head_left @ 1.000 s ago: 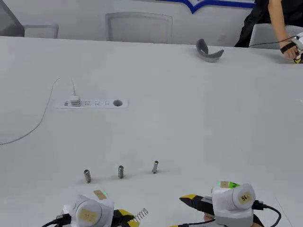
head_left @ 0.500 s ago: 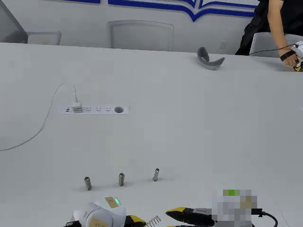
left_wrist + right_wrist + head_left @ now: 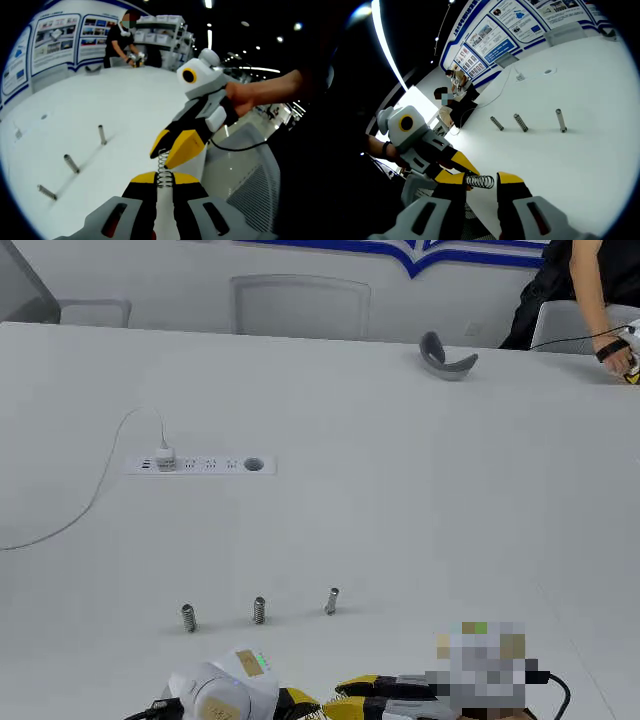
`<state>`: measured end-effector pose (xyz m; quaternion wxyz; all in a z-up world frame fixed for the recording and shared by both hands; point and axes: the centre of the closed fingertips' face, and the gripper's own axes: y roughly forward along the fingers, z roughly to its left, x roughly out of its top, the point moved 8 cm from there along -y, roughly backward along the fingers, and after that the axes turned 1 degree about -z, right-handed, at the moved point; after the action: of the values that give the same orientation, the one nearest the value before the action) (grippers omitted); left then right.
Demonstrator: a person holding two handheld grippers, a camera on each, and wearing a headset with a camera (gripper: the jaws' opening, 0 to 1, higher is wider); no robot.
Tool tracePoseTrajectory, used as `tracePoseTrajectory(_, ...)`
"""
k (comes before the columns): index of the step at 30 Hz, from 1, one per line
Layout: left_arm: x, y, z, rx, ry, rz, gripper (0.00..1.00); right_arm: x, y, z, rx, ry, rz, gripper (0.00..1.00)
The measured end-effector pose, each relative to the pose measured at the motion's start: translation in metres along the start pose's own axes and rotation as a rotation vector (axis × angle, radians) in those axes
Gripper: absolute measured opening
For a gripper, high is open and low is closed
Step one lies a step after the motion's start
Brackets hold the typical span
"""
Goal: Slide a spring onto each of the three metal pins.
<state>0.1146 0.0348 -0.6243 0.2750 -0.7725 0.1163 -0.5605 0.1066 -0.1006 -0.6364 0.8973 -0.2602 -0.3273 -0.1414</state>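
Observation:
Three metal pins stand in a row on the white table (image 3: 420, 500). The left pin (image 3: 189, 617) and middle pin (image 3: 260, 610) each carry a spring. The right pin (image 3: 332, 601) is bare, and also shows as the bare pin (image 3: 102, 134) and bare pin (image 3: 561, 120). My left gripper (image 3: 163, 178) is shut on one end of a loose spring (image 3: 161, 164), held in the air near the table's front edge. My right gripper (image 3: 481, 181) meets it tip to tip. Its jaws stand apart, with the spring's (image 3: 480, 181) free end between them.
A white power strip (image 3: 198, 464) with a plugged cable lies at mid-left. A grey curved object (image 3: 446, 352) rests at the far side. A person's arm (image 3: 598, 310) is at the far right corner, and chairs (image 3: 300, 306) stand behind the table.
My left gripper has carried the spring to the right, and my right gripper has come left to meet it. The spring now sits between both sets of jaws. The pins have not moved.

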Motion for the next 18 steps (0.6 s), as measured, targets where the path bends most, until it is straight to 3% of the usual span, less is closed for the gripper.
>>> tracePoseTrajectory(9,0.001,-0.002,0.003,-0.006,0.032,0.008,0.1,0.003,-0.003,0.003,0.039,0.054,-0.04,0.18)
tracePoseTrajectory(18,0.004,0.001,0.002,-0.036,0.057,0.016,0.1,0.008,-0.001,0.011,0.075,0.0,0.019,0.16)
